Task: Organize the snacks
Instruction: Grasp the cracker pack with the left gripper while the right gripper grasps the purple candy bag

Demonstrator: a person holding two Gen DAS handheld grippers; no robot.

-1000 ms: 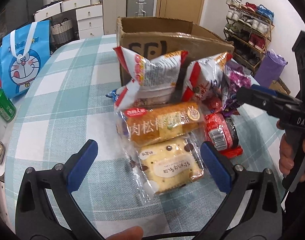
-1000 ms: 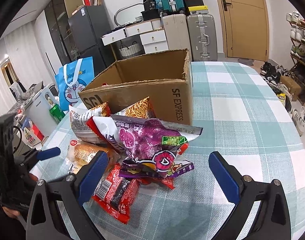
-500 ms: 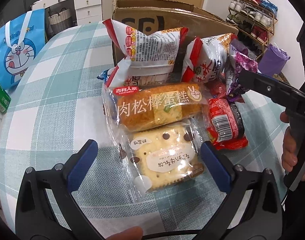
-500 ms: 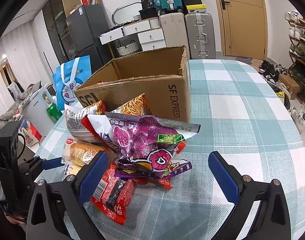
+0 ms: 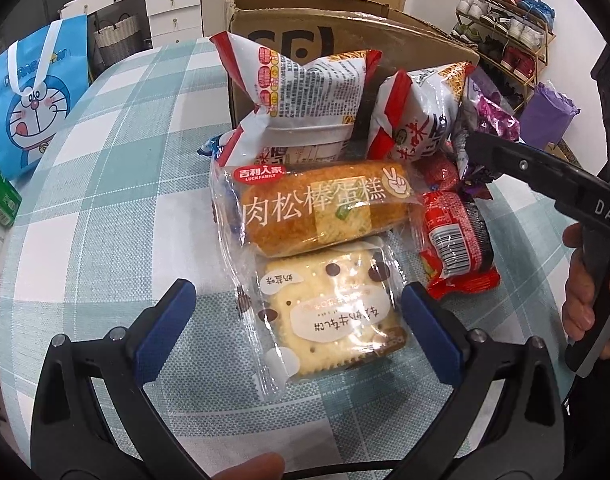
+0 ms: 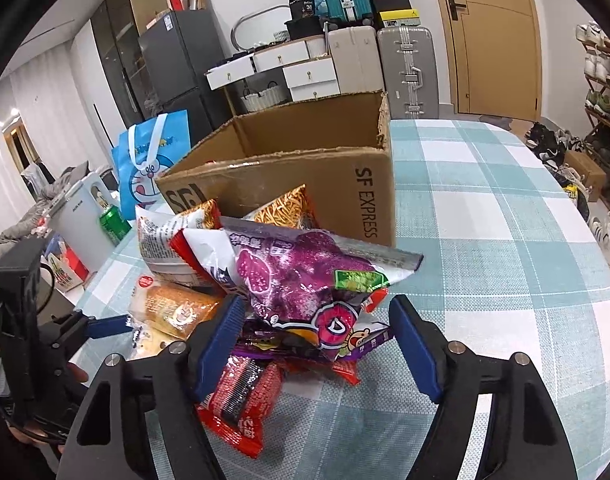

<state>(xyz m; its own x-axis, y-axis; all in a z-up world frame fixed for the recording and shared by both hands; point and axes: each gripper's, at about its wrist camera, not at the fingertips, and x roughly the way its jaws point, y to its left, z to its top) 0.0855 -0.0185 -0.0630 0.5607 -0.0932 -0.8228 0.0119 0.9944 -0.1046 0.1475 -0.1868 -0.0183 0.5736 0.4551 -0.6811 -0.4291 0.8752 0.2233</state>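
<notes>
Left view only: clear-wrapped square cracker pack between wide-open left gripper jaws, untouched. Right gripper jaws, just closing, straddle crinkled purple snack bag; contact unclear.

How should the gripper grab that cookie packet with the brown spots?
Probably by its two side edges, from above. The biscuit packet lies flat on the tablecloth, nearest of the pile, already between the open left gripper pads. Its far edge touches, perhaps tucks under, the meat floss cake, so closing across the width and drawing it back should disturb the pile least.
</notes>
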